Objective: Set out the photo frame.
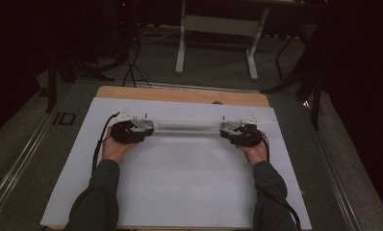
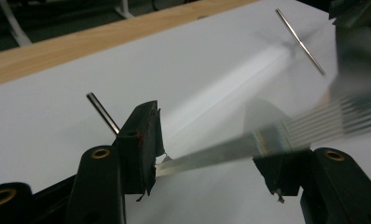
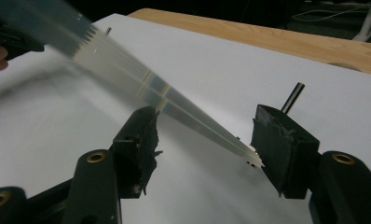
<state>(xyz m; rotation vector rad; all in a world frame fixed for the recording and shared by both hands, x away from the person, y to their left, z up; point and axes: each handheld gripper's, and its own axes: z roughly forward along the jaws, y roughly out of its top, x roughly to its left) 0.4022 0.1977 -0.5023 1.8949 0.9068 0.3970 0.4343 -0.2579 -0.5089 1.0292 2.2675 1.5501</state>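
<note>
The left tongs (image 1: 144,128) and the right tongs (image 1: 228,131) face each other across the desk (image 1: 180,192), each held from behind by a hand, and a long clear strip (image 1: 187,126) runs between them just above the white sheet (image 1: 189,178). In the left gripper view the jaws stand apart, and the strip crosses the gap from the inner face of one jaw toward the other; in the right gripper view the jaws are apart too, with the strip's jagged end lying against the inner face of one pad (image 3: 279,140). So neither pair looks clamped on it; whether the strip is merely resting on the jaws I cannot say for certain, since it is blurred in both close views. To do this step well, the person would likely keep both hands level, hold the strip straight and untwisted, and bring each pair of jaws square onto its flat faces before tightening, because a thin flexible band will probably slip or curl if pinched by an edge. A thin metal pin (image 2: 102,112) stands up beside each pair of jaws, close to the strip, and could snag it. Beyond the sheet the wooden edge (image 1: 180,95) of the desk shows, then a white frame (image 1: 218,29) on the floor, well apart from the work.
</note>
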